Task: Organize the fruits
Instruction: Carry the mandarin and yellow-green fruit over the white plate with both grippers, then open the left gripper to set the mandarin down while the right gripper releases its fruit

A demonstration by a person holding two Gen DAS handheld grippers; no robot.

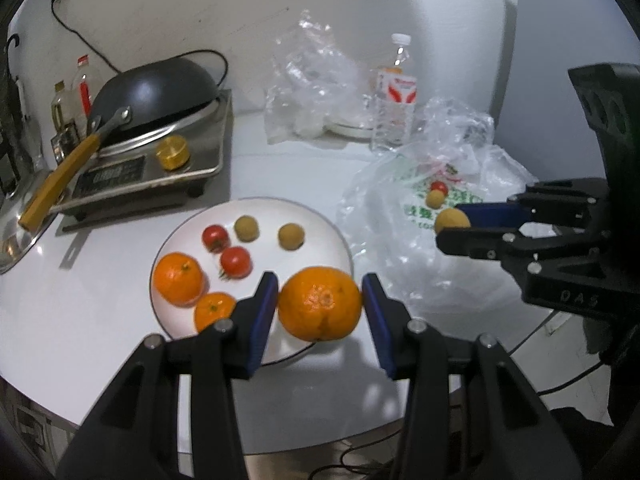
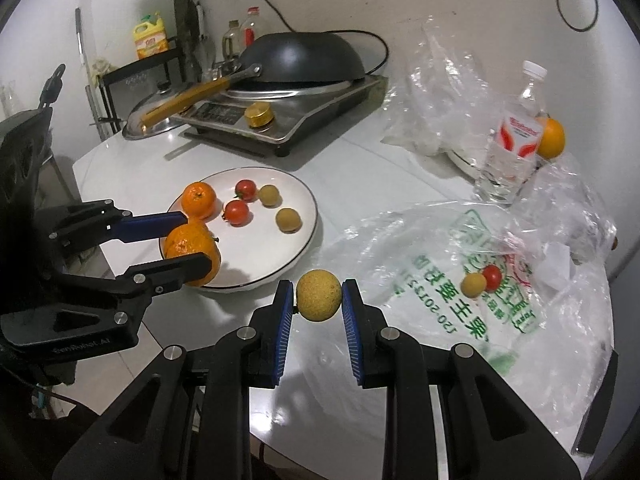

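An orange (image 2: pixel 554 138) at the far right is half hidden behind a clear water bottle (image 2: pixel 512 148), and the crumpled clear bags (image 1: pixel 312 80) around it blur what lies under them; the print on the flat plastic bag (image 2: pixel 460 280) cannot be read from here. One small orange (image 1: pixel 214 310) on the plate is partly covered by the left gripper's finger in the left wrist view. Toward the back of the white surface (image 1: pixel 80 312) an induction cooker (image 1: pixel 160 164) carries a dark wok (image 1: pixel 156 88) turned upside down, its wooden handle reaching out over a metal lid (image 2: pixel 148 120); oil bottles (image 1: pixel 72 96) and a yellow detergent jug (image 2: pixel 150 38) stand behind. The white plate (image 1: pixel 320 216) holds two oranges, two cherry tomatoes (image 1: pixel 226 248) and two small brown fruits (image 1: pixel 268 232). On the flat bag lie one more cherry tomato (image 2: pixel 492 276) and a brown fruit (image 2: pixel 473 285), touching each other. The left gripper (image 1: pixel 320 304) is clamped on a large orange (image 1: pixel 320 302), held above the near edge of the plate. The right gripper (image 2: pixel 319 298) pinches a small brown round fruit (image 2: pixel 319 296) between its blue pads, above the surface between plate and bag.
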